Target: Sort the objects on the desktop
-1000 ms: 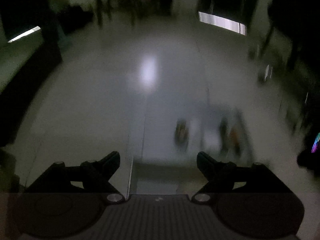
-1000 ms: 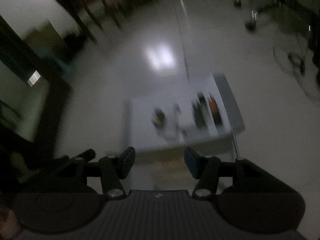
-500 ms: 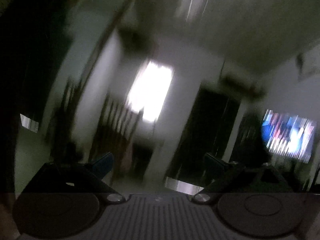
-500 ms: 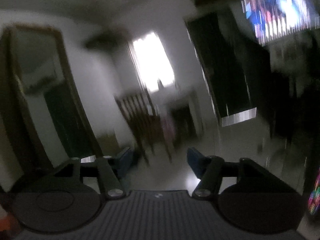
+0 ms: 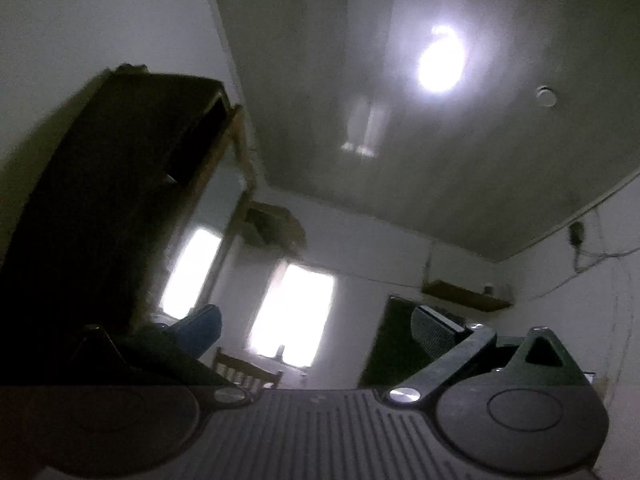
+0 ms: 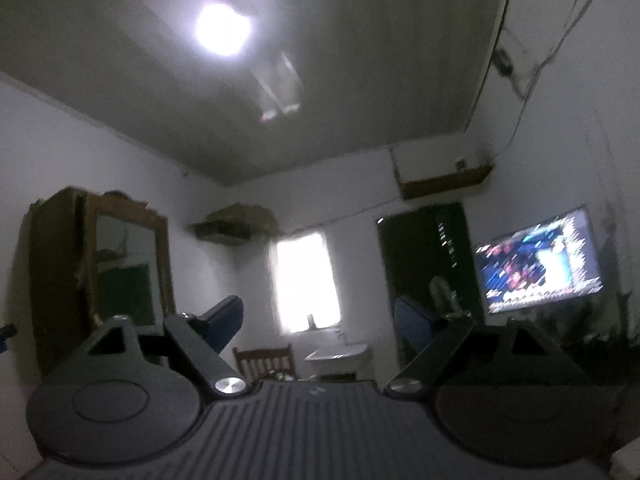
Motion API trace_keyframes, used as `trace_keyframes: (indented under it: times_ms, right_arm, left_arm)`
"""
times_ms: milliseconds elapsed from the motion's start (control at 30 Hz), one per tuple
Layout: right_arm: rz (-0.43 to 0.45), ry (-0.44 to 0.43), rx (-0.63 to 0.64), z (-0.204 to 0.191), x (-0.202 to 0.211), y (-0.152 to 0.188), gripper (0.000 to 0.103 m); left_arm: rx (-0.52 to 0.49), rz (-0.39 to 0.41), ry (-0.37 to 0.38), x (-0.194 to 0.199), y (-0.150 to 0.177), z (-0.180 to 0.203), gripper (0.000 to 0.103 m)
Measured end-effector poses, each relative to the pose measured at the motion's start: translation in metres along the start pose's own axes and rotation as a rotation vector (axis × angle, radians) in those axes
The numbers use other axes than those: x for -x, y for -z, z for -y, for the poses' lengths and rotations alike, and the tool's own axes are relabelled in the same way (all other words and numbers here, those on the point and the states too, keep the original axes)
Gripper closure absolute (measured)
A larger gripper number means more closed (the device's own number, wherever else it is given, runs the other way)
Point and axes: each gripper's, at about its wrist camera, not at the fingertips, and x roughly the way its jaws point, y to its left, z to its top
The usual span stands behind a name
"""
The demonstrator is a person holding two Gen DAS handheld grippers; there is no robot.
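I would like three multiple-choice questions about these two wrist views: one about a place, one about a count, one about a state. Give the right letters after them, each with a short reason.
1. In the right wrist view, where is the lit screen?
A. on the wall at the right
B. on the ceiling
C. between the fingers

2. How many ceiling lamps are lit in the right wrist view?
A. none
B. one
C. three

3. What state is the left gripper in?
A. shut on a pen
B. shut on nothing
C. open and empty

Answers:
1. A, the screen glows on the right-hand wall, beside the dark doorway.
2. B, only one bright lamp shows on the ceiling.
3. C, its fingers stand wide apart with only the room and the bright window between them; the right gripper looks the same.
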Motion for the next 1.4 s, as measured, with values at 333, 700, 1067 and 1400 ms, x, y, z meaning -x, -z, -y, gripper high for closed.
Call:
trace_keyframes:
  times_ms: [333, 700, 1067, 1400]
  right_arm:
    - [-0.080, 0.119, 0.006, 0.001, 0.008, -0.016, 0.000]
    - [-0.410, 0.157, 0.025, 0.011, -0.113, 0.200, 0.000]
    - [-0.605, 0.247, -0.016, 0.054, -0.218, 0.473, 0.000]
    - [-0.883, 0.226, 0.023, 0.120, -0.335, 0.718, 0.000]
  left_arm:
    - [-0.266, -0.205, -0.154, -0.024, -0.002, 0.047, 0.000]
    - [-0.309, -0.577, -0.031, -0.107, 0.202, 0.065, 0.000]
    - [-0.377, -0.853, 0.011, -0.198, 0.468, 0.026, 0.000]
    - [-0.415, -1.076, 0.018, -0.278, 0.708, -0.028, 0.000]
